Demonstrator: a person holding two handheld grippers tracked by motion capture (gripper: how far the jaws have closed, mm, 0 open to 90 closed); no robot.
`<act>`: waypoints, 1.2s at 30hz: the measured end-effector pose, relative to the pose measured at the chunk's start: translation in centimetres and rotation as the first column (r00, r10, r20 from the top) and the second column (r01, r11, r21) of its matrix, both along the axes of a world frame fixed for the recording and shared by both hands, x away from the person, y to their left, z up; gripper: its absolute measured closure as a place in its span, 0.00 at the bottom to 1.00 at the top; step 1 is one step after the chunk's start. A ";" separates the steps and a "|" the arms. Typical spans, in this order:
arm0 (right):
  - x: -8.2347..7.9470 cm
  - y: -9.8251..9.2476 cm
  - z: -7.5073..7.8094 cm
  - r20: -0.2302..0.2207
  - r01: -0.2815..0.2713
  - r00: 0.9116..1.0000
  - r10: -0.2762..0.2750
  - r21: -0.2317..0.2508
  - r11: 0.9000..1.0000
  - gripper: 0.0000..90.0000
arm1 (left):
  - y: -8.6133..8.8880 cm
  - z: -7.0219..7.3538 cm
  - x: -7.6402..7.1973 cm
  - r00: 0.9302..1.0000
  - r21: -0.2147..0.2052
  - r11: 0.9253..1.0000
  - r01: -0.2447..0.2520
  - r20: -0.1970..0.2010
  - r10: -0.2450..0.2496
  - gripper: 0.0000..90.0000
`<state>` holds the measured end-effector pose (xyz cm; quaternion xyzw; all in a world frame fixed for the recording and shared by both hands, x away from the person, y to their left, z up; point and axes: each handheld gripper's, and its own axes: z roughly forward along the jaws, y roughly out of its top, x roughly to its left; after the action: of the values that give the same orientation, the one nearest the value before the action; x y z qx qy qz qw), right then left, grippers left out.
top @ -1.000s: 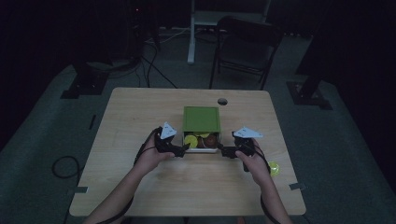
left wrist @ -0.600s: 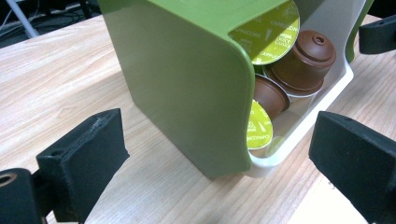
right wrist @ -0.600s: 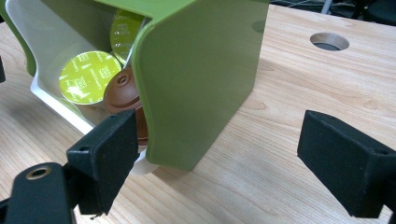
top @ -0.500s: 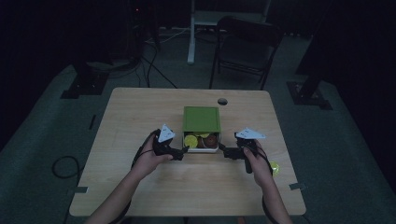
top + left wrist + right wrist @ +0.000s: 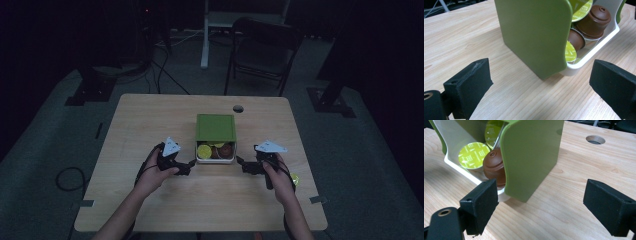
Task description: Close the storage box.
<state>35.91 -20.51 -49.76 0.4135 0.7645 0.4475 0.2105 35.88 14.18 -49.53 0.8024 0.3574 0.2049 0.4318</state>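
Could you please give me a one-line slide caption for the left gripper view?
Open left gripper faces the green capsule box.

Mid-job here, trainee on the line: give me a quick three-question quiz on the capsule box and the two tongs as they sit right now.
1. True or false: the left tongs are shut on the green box.
2. What lies in the white tray at the box's near end? A) coffee capsules B) batteries C) teabags
3. Fill in: the right tongs sit at the box's ____ side, seen from the person.

Key
1. False. In the left gripper view its jaws stand wide apart, short of the box.
2. A. Brown capsules and ones with yellow-green lids are piled there.
3. Right. Its jaws are open too, apart from the box.
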 end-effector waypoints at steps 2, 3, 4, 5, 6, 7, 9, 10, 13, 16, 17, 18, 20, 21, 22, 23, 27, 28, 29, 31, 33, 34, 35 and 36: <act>-0.2 -0.2 0.0 0.000 0.001 1.000 -0.001 -0.004 1.000 0.14 | 0.2 0.0 -0.2 1.000 -0.001 1.000 -0.004 0.000 0.004 0.04; -0.3 -0.2 0.0 0.000 0.002 1.000 -0.002 -0.004 1.000 0.14 | 0.3 0.0 -0.3 1.000 0.001 1.000 -0.006 0.001 0.006 0.04; -0.4 -0.3 -0.1 0.000 0.004 1.000 -0.004 -0.005 1.000 0.14 | 0.5 -0.1 -0.4 1.000 0.005 1.000 -0.007 0.001 0.007 0.04; -0.5 -0.4 -0.1 0.002 0.003 1.000 -0.003 -0.010 1.000 0.14 | 0.6 -0.1 -0.5 1.000 0.004 1.000 -0.010 0.000 0.010 0.04; -0.6 -0.5 -0.1 0.000 0.005 1.000 -0.005 -0.013 1.000 0.14 | 0.8 -0.1 -0.6 1.000 0.003 1.000 -0.012 -0.003 0.012 0.04; -0.7 -0.6 -0.2 -0.001 0.006 1.000 -0.006 -0.012 1.000 0.14 | 1.0 -0.2 -0.6 1.000 0.004 1.000 -0.016 -0.002 0.016 0.04; -0.9 -0.7 -0.3 -0.002 0.009 1.000 -0.009 -0.012 1.000 0.14 | 1.4 -0.3 -0.8 1.000 0.008 1.000 -0.028 -0.003 0.028 0.04; -1.0 -0.8 -0.4 -0.005 0.011 1.000 -0.011 -0.013 1.000 0.14 | 1.7 -0.4 -0.9 1.000 0.008 0.999 -0.031 -0.005 0.031 0.04; -1.3 -1.1 -0.7 -0.015 0.016 1.000 -0.017 -0.020 1.000 0.14 | 2.4 -0.6 -1.1 0.999 0.013 0.999 -0.043 -0.007 0.043 0.04; -1.6 -1.3 -1.0 -0.022 0.019 1.000 -0.020 -0.030 0.999 0.14 | 3.2 -0.8 -1.4 0.998 0.015 0.998 -0.058 -0.013 0.058 0.04; -1.7 -1.4 -1.1 -0.023 0.019 1.000 -0.020 -0.030 0.999 0.14 | 3.5 -0.9 -1.5 0.998 0.014 0.998 -0.062 -0.018 0.062 0.04; -1.8 -1.5 -1.2 -0.026 0.021 0.999 -0.022 -0.032 0.999 0.14 | 3.7 -1.0 -1.6 0.997 0.015 0.998 -0.068 -0.019 0.068 0.04; -2.0 -1.6 -1.4 -0.033 0.025 0.999 -0.026 -0.031 0.999 0.14 | 4.2 -1.2 -1.9 0.997 0.018 0.997 -0.075 -0.025 0.075 0.04; -2.0 -1.7 -1.5 -0.034 0.028 0.999 -0.029 -0.031 0.999 0.14 | 4.4 -1.3 -2.0 0.996 0.018 0.997 -0.080 -0.026 0.081 0.04; -2.1 -1.8 -1.6 -0.037 0.028 0.999 -0.029 -0.032 0.999 0.14 | 4.6 -1.4 -2.1 0.996 0.018 0.996 -0.082 -0.030 0.082 0.04; -2.2 -1.9 -1.6 -0.040 0.029 0.999 -0.030 -0.033 0.999 0.14 | 4.8 -1.5 -2.2 0.996 0.015 0.996 -0.087 -0.034 0.088 0.04; -2.7 -2.1 -2.0 -0.051 0.031 0.998 -0.032 -0.035 0.999 0.14 | 5.6 -2.2 -2.7 0.993 0.013 0.995 -0.103 -0.049 0.104 0.04; -2.9 -2.2 -2.2 -0.055 0.032 0.998 -0.034 -0.035 0.999 0.14 | 5.8 -2.3 -2.8 0.993 0.014 0.994 -0.107 -0.051 0.108 0.04; -3.0 -2.3 -2.3 -0.060 0.035 0.998 -0.037 -0.038 0.999 0.14 | 6.0 -2.5 -2.9 0.992 0.014 0.994 -0.110 -0.057 0.111 0.04; -3.2 -2.4 -2.6 -0.066 0.035 0.997 -0.037 -0.042 0.999 0.14 | 6.4 -2.7 -3.1 0.991 0.013 0.992 -0.122 -0.060 0.123 0.04; -3.4 -2.5 -2.9 -0.077 0.038 0.996 -0.041 -0.046 0.998 0.14 | 6.7 -2.8 -3.4 0.989 0.015 0.991 -0.129 -0.064 0.130 0.04; -3.5 -2.6 -3.1 -0.078 0.034 0.996 -0.038 -0.055 0.998 0.14 | 6.9 -2.9 -3.5 0.989 0.015 0.991 -0.131 -0.065 0.132 0.04; -3.6 -2.7 -3.2 -0.081 0.036 0.996 -0.040 -0.059 0.998 0.14 | 7.1 -2.9 -3.7 0.989 0.013 0.991 -0.135 -0.065 0.136 0.04; -3.7 -2.8 -3.2 -0.081 0.037 0.996 -0.041 -0.057 0.998 0.14 | 7.3 -3.0 -3.8 0.988 0.011 0.990 -0.139 -0.065 0.140 0.04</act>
<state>32.17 -23.28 -52.99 0.4404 0.7764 0.4045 0.1991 32.08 21.43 -52.53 0.7831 0.4259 0.2093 0.4020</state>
